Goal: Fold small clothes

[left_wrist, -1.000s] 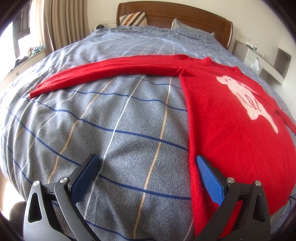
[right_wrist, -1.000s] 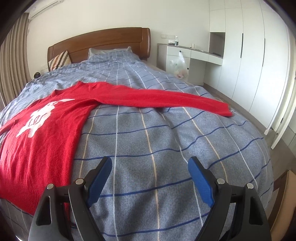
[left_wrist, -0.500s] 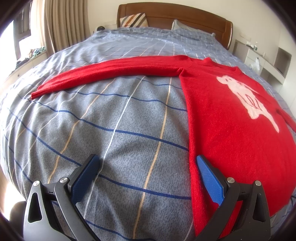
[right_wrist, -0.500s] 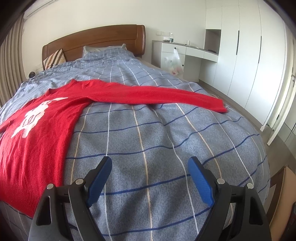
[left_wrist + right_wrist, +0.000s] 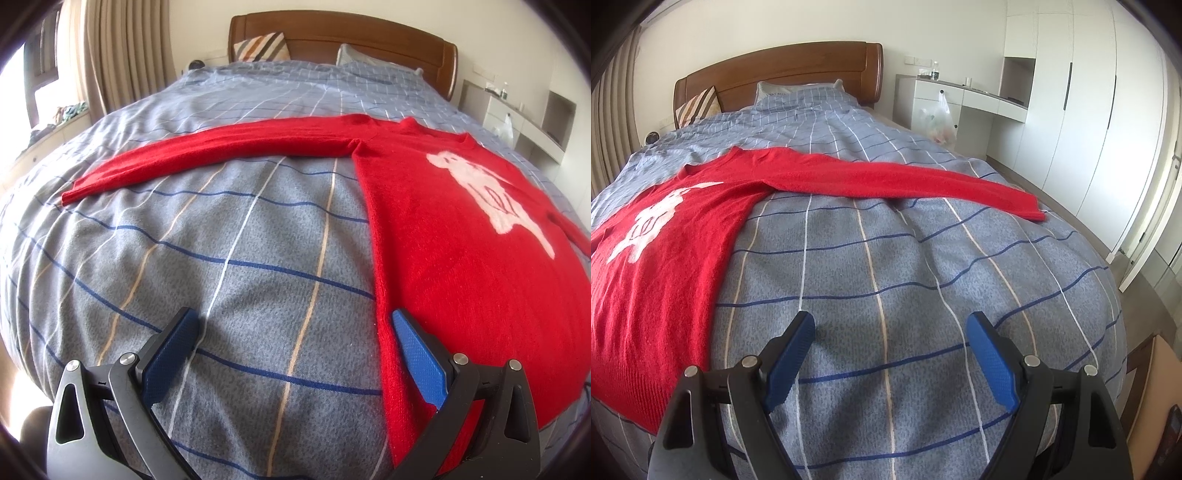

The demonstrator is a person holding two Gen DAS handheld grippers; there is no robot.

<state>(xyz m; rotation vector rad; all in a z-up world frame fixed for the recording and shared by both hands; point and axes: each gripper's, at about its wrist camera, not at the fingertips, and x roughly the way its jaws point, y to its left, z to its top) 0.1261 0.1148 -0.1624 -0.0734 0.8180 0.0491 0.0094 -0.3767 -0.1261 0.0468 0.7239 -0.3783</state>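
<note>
Sweater (image 5: 461, 236) in red lies flat on the bed (image 5: 236, 258), both sleeves spread out. Left tool (image 5: 291, 325) and right tool (image 5: 890, 325) are both wide open and hold nothing.

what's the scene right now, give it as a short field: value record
garment: red sweater with a white animal design, spread flat, both sleeves stretched out sideways
surface: bed with a blue plaid duvet
left gripper: open, holding nothing, right finger at the sweater's side edge
right gripper: open, holding nothing, over bare duvet
fold progress: none yet
background: wooden headboard, white wardrobe
</note>
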